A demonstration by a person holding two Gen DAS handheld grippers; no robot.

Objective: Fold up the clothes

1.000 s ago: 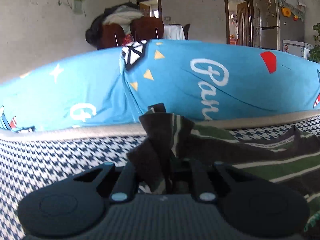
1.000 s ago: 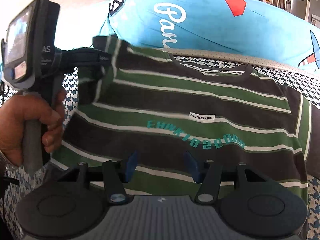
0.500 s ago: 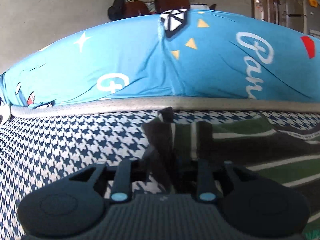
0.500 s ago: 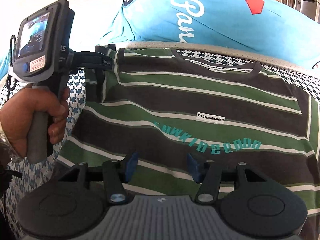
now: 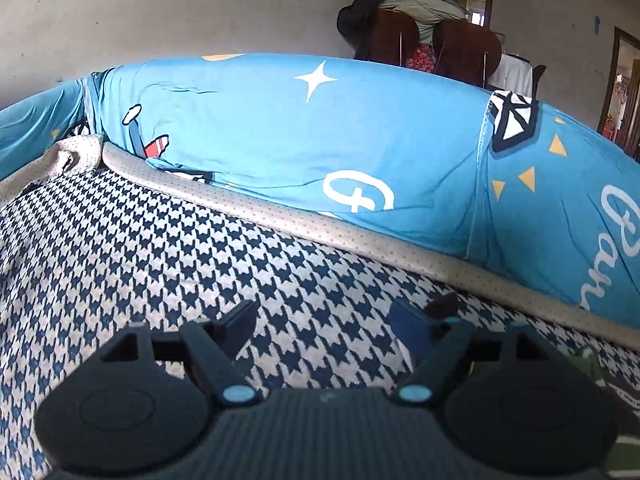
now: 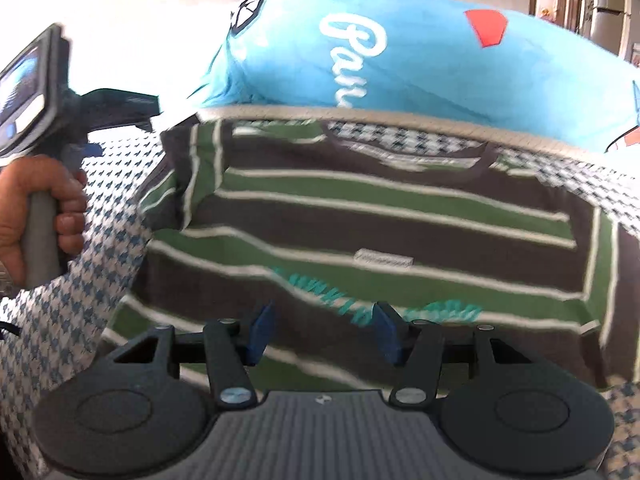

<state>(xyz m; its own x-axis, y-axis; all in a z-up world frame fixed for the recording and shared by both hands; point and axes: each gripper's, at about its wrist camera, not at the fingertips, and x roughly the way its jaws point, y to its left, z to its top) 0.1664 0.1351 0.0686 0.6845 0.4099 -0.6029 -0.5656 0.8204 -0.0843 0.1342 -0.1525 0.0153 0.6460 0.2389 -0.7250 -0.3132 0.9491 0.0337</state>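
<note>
Striped shirt spread flat on houndstooth cover, below blue bolster, left sleeve now folded inward. Released half a second ago by left gripper, now wide, empty, left of shirt. Right gripper wide above hem. Bolster crowding collar; person's hand nearby

Left gripper: black two-finger tool w/ blue pads, jaws apart, nothing between; bare cloth shows in gap.
Surface: blue-and-white houndstooth cloth, fills foreground.
Edge: grey perforated piping, runs diag. upper left to lower right.
Behind piping: bright blue printed cushion w/ white star, script lettering.
Far right, low: sliver of green-striped garment.
Background: brown wooden chairs draped w/ clothes; grey wall.
</note>
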